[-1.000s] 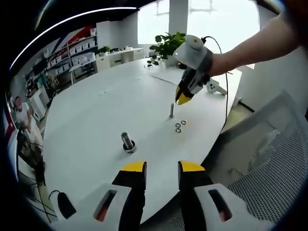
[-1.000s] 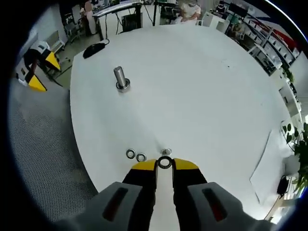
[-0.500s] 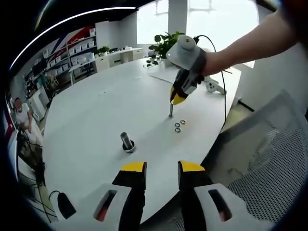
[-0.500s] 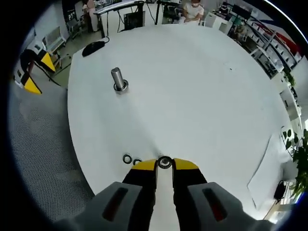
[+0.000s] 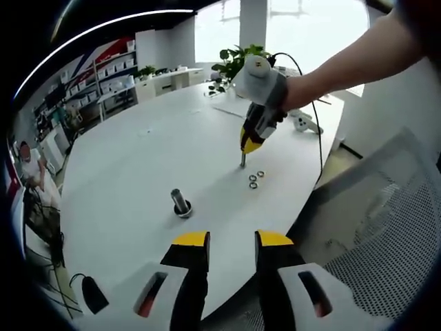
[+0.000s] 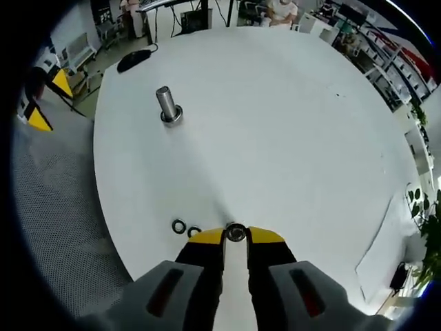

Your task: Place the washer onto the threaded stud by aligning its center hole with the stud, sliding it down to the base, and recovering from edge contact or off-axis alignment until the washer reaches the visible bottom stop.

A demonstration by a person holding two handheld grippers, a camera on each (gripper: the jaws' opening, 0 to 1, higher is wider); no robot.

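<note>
Metal washer (image 6: 236, 232) pinched between right jaws' tips

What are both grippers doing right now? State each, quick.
Left gripper: jaws apart, holding nothing, hovering off the table edge.
Right gripper: jaws closed on a washer, at the top of the slim stud.

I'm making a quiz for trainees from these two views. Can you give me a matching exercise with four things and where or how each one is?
Things:
1. washer
2. thick bolt
3. two spare washers
4. left tool

Places or states:
A. standing upright alone, far from the right tool
B. lying flat on the table beside the thin stud
C. pinched between the right tool's tips
D. off the table's edge, holding nothing

Pairs: 1-C, 2-A, 3-B, 4-D
</note>
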